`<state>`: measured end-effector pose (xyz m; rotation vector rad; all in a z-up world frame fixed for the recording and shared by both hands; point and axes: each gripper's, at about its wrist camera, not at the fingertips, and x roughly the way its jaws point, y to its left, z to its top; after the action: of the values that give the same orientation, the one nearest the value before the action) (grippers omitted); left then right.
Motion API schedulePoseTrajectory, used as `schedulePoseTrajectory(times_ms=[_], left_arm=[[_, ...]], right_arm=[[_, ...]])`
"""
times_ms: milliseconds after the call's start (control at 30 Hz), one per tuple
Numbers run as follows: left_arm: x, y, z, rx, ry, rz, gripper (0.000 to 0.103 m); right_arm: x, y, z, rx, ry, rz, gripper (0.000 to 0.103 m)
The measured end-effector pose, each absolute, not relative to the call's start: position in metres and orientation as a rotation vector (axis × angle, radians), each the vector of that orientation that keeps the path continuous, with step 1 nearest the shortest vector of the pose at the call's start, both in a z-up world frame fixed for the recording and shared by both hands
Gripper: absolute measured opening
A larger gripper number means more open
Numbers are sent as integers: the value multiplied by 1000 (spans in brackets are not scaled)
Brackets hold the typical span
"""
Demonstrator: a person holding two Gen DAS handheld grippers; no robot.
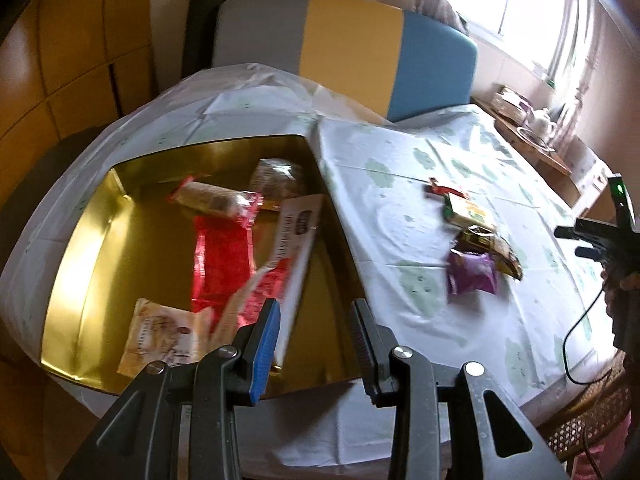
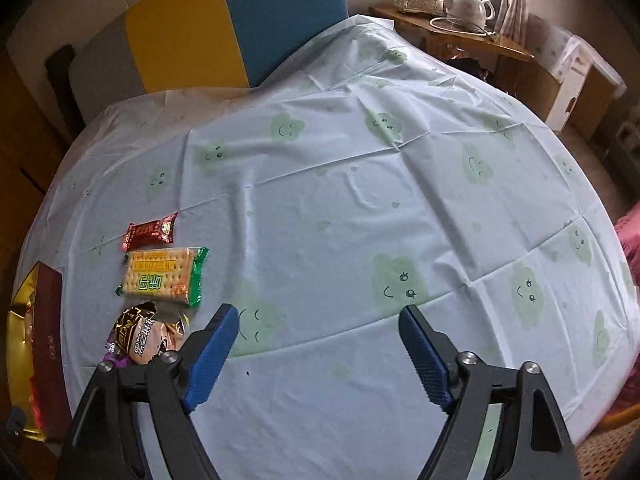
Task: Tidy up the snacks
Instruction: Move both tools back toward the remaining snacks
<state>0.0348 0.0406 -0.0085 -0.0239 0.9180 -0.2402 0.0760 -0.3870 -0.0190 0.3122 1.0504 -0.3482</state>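
Black hand-held gripper (image 2: 318, 328), blue ribbed pads (image 2: 422, 354), silver screws.

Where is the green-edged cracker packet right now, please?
In the right wrist view, the green-edged cracker packet lies on the tablecloth at left, between the small dark-red wrapper and the brown-gold snack packet.

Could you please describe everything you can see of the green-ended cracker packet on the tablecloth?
The cracker packet is a flat rectangular clear wrapper with green crimped ends, yellow label and pale square crackers showing through. It lies flat and sealed on the tablecloth, between a dark red packet and a gold-black one, seemingly touching neither.
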Motion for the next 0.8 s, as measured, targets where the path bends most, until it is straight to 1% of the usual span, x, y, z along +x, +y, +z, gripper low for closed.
schedulePoseTrajectory(times_ms=[500, 633, 767, 800], left_arm=[[28, -27, -3, 65, 938, -465, 37], [29, -63, -4, 136, 942, -556, 37], [32, -93, -15, 223, 970, -621, 37], [34, -98, -19, 246, 980, -632, 39]], right_arm=[[74, -384, -19, 315, 1055, -343, 88], [74, -383, -18, 311, 1055, -342, 88], [74, -383, -18, 314, 1054, -341, 88], [74, -383, -18, 313, 1054, -339, 88]])
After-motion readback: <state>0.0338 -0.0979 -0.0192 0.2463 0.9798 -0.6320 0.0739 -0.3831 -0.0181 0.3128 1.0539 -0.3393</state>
